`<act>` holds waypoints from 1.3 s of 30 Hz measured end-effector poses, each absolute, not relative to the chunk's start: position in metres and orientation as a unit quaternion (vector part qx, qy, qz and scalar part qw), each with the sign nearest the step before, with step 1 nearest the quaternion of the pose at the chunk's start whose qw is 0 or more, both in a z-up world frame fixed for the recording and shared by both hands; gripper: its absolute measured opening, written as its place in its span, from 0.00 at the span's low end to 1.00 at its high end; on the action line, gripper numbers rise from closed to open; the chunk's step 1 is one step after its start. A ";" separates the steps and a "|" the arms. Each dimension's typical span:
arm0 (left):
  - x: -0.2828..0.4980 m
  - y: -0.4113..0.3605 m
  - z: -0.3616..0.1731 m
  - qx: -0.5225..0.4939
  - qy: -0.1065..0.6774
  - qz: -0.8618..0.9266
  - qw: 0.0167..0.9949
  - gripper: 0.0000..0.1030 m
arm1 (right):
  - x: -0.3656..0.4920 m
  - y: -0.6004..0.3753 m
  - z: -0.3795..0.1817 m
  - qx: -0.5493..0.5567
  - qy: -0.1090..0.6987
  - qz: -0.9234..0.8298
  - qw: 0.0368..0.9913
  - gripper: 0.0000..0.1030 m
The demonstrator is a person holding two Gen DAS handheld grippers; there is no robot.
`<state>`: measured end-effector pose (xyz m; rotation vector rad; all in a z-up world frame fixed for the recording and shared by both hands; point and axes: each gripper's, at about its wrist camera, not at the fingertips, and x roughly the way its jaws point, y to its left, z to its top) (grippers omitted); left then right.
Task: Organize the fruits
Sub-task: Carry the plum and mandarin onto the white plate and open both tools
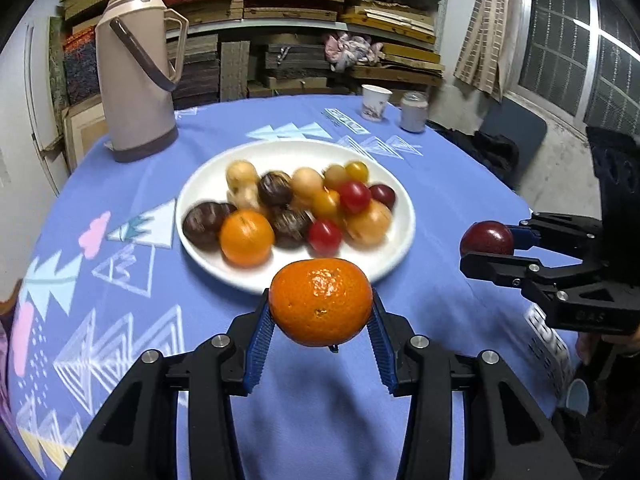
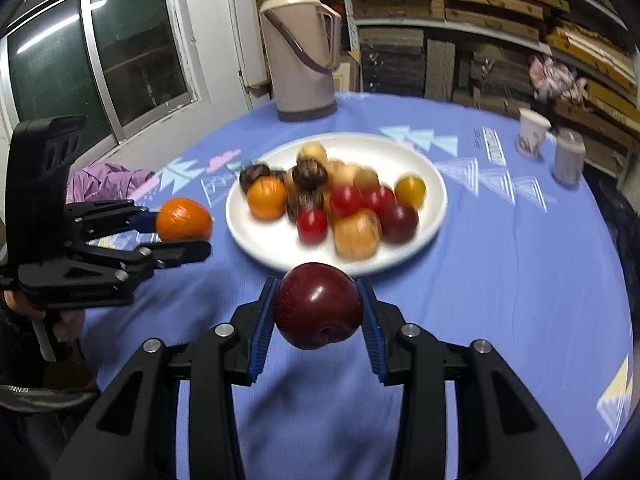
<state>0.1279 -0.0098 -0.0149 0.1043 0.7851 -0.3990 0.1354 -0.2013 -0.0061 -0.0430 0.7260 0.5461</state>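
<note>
Left hand-held gripper grips tangerine — wider sideways; right hand-held gripper clamps plum.

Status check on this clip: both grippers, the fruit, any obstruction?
Left gripper shut on mandarin. Right gripper shut on dark red plum. Both above the cloth, near the white plate of fruit. Nothing blocking.

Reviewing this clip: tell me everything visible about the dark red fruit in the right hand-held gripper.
The dark red fruit is round, glossy and smooth-skinned, plum-like, with a stem dimple facing the camera low down. The right hand-held gripper clamps it between blue ribbed pads at its sides, held off the blue tablecloth, nearer the camera than the white plate.
</note>
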 end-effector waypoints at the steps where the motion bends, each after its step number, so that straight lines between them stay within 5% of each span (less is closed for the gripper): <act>1: 0.134 -0.010 -0.014 0.050 0.381 -0.189 0.904 0.44 | 0.140 -0.198 -0.003 -0.020 0.347 0.266 0.899 0.38; 25: 0.255 -0.010 -0.013 0.029 0.411 -0.101 0.905 0.44 | 0.278 -0.156 -0.024 0.019 0.360 0.234 0.903 0.39; 30: 0.261 -0.011 -0.017 0.034 0.416 -0.088 0.905 0.45 | 0.281 -0.164 -0.031 0.029 0.347 0.235 0.908 0.53; 35: 0.259 -0.002 -0.008 0.024 0.394 -0.059 0.917 0.70 | 0.277 -0.170 -0.027 0.050 0.331 0.255 0.907 0.61; 39: 0.252 0.001 0.001 0.025 0.383 -0.064 0.921 0.71 | 0.270 -0.174 -0.019 0.065 0.311 0.269 0.909 0.70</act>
